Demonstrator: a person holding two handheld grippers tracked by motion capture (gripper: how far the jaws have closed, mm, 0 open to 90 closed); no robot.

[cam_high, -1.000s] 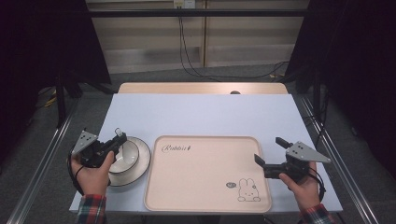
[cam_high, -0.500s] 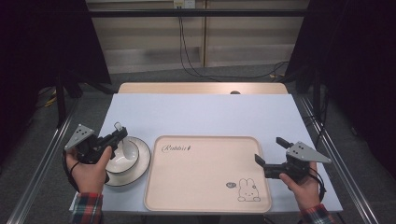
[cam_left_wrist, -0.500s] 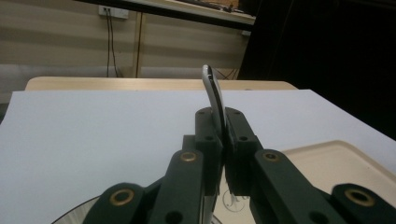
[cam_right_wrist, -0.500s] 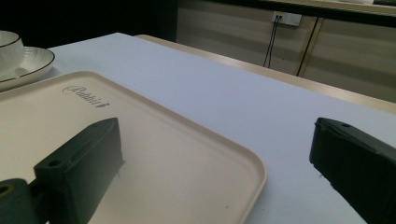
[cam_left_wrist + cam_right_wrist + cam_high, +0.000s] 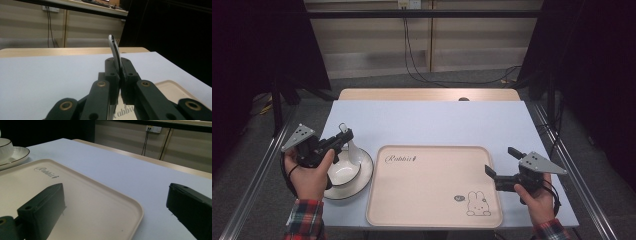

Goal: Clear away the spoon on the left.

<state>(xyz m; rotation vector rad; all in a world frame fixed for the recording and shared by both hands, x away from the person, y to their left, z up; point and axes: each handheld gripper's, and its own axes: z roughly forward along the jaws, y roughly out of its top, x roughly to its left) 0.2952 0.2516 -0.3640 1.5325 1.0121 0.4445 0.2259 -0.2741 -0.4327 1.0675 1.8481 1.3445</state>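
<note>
My left gripper [image 5: 345, 136] is shut on the handle of a white ceramic spoon [image 5: 352, 151], whose lower end hangs down into a white bowl [image 5: 341, 171] on a gold-rimmed white plate [image 5: 360, 181] at the table's left. In the left gripper view the spoon's handle [image 5: 114, 47] rises between the closed jaws of the left gripper [image 5: 117, 61]. My right gripper [image 5: 500, 161] stands open over the right edge of a beige tray [image 5: 432, 185] with a rabbit drawing. In the right gripper view nothing lies between the jaws of the right gripper [image 5: 116, 191].
The tray [image 5: 82, 202] covers the middle front of the pale blue table [image 5: 432, 122]. The bowl [image 5: 5, 148] and plate [image 5: 18, 153] sit beyond the tray's far corner in the right gripper view. Metal rails run along both table sides.
My left hand has risen and drawn the spoon upward out of the bowl. The right hand has stayed where it was.
</note>
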